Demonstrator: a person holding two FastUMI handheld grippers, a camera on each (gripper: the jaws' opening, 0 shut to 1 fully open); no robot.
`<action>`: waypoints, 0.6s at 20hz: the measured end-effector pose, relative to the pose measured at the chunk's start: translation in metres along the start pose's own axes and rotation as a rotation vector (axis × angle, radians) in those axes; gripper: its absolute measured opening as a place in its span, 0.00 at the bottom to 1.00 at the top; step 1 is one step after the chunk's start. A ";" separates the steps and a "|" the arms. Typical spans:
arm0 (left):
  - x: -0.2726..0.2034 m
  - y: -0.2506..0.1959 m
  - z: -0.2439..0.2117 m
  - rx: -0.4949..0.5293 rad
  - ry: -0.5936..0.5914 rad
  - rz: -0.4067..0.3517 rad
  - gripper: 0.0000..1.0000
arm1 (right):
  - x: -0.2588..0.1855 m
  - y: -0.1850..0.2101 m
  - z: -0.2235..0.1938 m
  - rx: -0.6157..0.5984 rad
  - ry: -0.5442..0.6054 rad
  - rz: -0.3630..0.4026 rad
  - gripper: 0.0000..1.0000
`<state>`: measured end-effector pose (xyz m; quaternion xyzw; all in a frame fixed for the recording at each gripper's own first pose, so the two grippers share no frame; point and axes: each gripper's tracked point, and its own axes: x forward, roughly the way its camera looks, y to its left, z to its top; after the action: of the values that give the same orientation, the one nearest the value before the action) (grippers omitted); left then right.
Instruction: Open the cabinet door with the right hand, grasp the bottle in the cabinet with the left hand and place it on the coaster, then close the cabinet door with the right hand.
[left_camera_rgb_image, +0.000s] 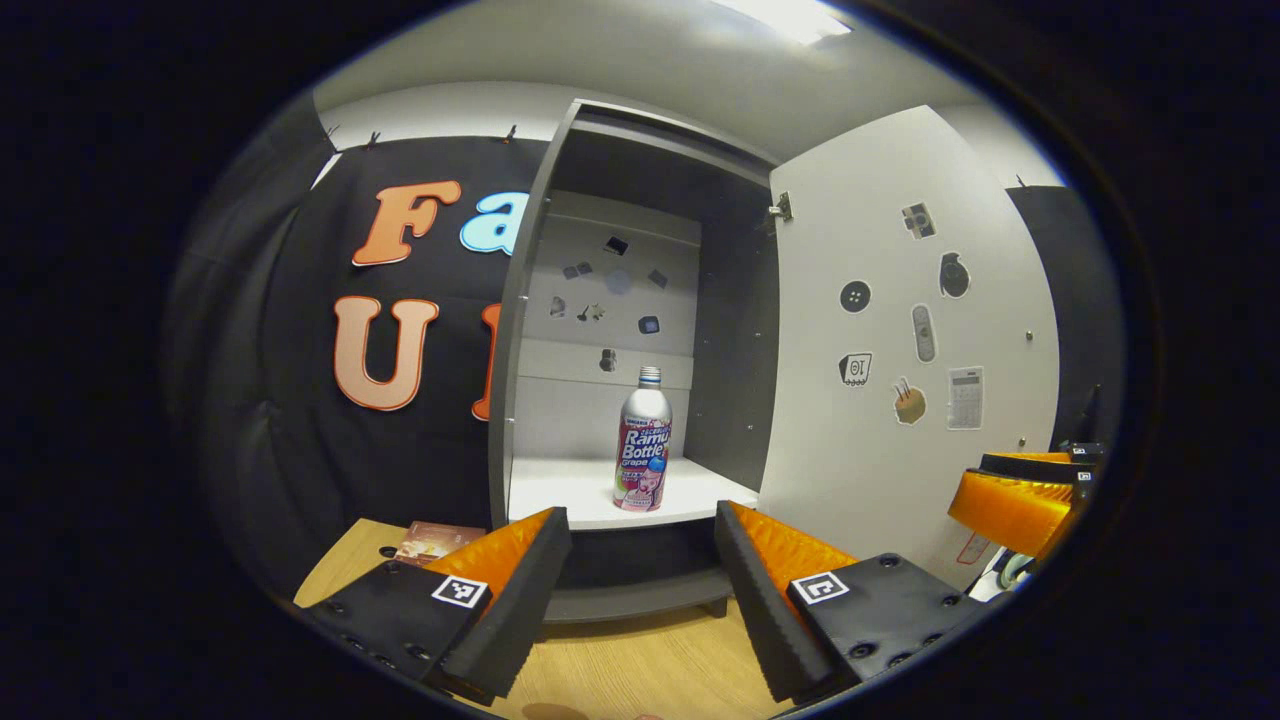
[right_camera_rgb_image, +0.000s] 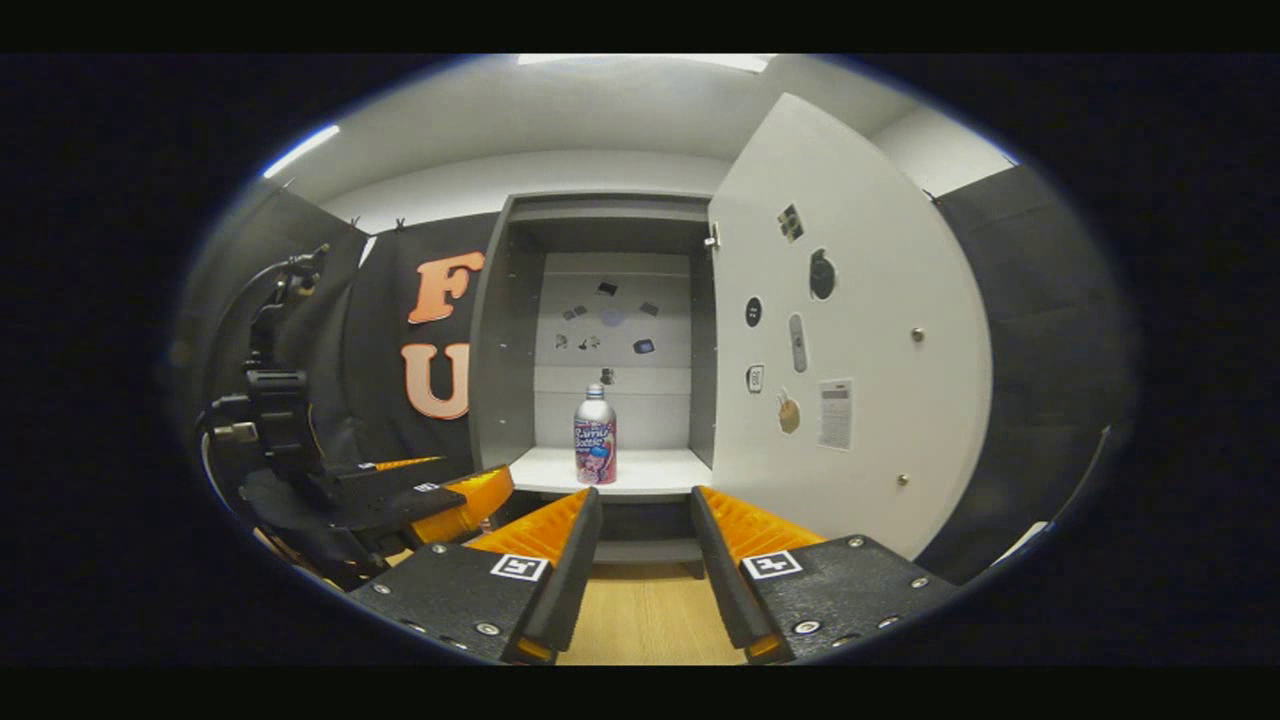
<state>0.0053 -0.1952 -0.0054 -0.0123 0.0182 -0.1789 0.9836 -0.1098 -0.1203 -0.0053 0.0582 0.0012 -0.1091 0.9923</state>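
Ahead, cabinet door (left_camera_rgb_image: 910, 330) swung open, bottle (left_camera_rgb_image: 643, 440) upright on the white shelf (left_camera_rgb_image: 560, 490), left gripper (left_camera_rgb_image: 640, 560) spread wide, right gripper (right_camera_rgb_image: 645, 540) parted, both empty.

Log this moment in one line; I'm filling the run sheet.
cabinet door open | bottle upright on shelf | left tool open | right tool open

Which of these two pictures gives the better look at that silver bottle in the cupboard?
The left gripper view: the silver bottle with the pink label stands larger and nearer. The right gripper view shows it smaller and farther off.
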 end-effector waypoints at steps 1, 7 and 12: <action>0.011 0.005 0.000 0.003 0.000 -0.022 0.94 | 0.013 0.006 -0.001 -0.010 -0.008 -0.017 0.57; 0.072 0.016 -0.006 0.007 0.012 -0.122 0.95 | 0.066 0.013 -0.012 0.005 0.002 -0.105 0.59; 0.113 0.020 0.001 0.010 -0.025 -0.141 0.96 | 0.093 0.005 -0.012 -0.006 0.005 -0.123 0.64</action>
<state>0.1180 -0.2160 -0.0088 -0.0107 0.0040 -0.2476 0.9688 -0.0176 -0.1346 -0.0180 0.0554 0.0075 -0.1696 0.9839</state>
